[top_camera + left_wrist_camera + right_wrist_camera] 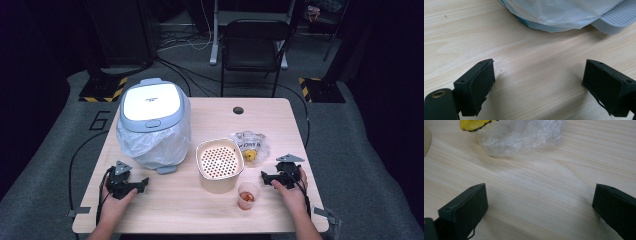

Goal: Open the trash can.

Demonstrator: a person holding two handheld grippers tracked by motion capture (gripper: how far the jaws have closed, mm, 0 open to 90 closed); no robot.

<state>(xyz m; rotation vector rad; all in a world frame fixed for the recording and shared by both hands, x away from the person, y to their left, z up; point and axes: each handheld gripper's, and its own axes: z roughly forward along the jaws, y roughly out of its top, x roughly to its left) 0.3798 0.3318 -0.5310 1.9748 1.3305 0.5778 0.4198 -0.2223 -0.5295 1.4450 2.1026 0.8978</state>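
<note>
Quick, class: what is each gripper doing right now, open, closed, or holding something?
Left gripper: open, holding nothing, bare table between its fingers.
Right gripper: open, holding nothing, near the clear plastic bag.

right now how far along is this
Barely started. Both grippers, left and right, rest on the table open with nothing between their fingers. The bin lid is shut, and the strainer tub, cup and plastic bag sit untouched. Everything is still left to do.

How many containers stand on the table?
3: a lidded bin lined with a plastic bag at the left, a beige perforated-top container in the middle, a small clear cup beside its front right.
</note>
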